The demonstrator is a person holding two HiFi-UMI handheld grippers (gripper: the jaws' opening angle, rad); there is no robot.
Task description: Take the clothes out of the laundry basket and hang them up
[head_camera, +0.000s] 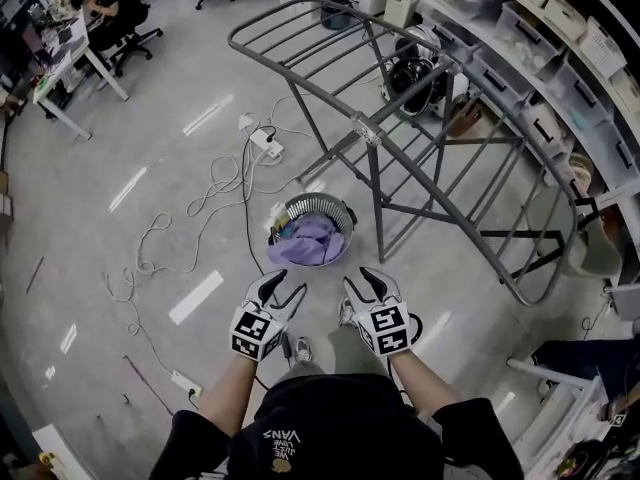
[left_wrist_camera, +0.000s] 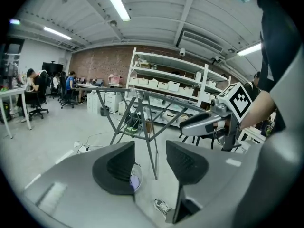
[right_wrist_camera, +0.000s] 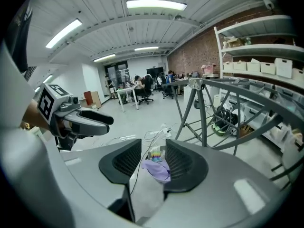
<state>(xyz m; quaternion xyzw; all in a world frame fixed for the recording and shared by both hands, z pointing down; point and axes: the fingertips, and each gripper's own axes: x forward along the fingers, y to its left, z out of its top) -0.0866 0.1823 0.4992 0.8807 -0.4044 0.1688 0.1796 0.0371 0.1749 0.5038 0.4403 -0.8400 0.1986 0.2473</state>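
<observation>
A round wire laundry basket [head_camera: 318,202] stands on the floor in front of me, filled with purple clothes [head_camera: 310,240] and a striped piece at its left. Beyond it spreads a grey metal drying rack [head_camera: 372,133] with nothing on its bars. My left gripper [head_camera: 288,286] and right gripper [head_camera: 360,281] hover side by side just short of the basket, both open and empty. In the right gripper view the purple clothes [right_wrist_camera: 156,169] show through the gap between the jaws. The left gripper view catches the basket [left_wrist_camera: 135,175] and the rack's legs [left_wrist_camera: 151,141] between its jaws.
White cables [head_camera: 215,193] and a power strip [head_camera: 266,144] trail across the floor left of the basket. Shelves with bins [head_camera: 540,58] run along the right side behind the rack. A person sits at a desk [head_camera: 75,53] at the far left. My shoe [head_camera: 301,349] is below the grippers.
</observation>
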